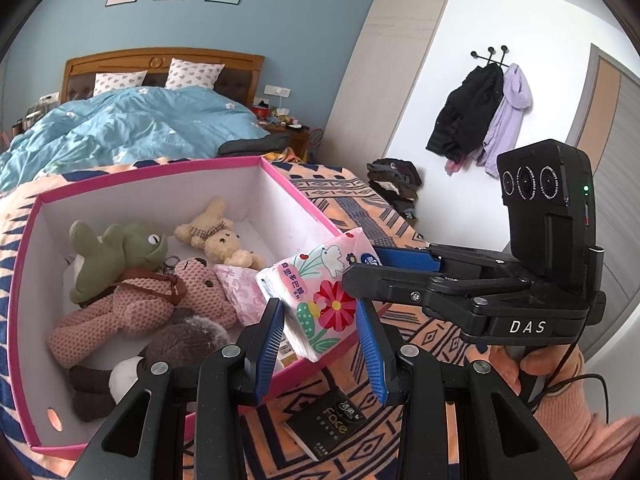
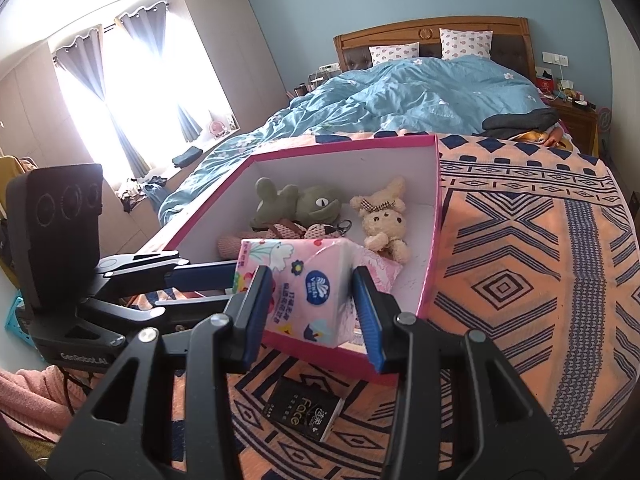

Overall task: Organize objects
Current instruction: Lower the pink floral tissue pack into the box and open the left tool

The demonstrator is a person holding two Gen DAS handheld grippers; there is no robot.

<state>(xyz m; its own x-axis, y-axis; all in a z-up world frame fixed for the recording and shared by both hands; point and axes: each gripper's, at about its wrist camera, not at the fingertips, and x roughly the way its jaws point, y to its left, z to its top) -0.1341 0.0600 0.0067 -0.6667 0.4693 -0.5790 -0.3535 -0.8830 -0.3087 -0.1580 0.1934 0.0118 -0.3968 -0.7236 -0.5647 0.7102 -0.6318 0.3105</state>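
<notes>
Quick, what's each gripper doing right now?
Left gripper: closed on the tissue pack.
Right gripper: closed on the same tissue pack.

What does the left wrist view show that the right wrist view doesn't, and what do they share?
Only the left wrist view: the coats on wall hooks, a clothes pile on the floor, the brown plush at the box's near end, and the whole pink bear.

Only the right wrist view: the bright window with curtains.

Both: the pink tissue pack over the pink box's near rim, with both grippers at it, the green frog, cream bunny, black Face pack and bed.
</notes>
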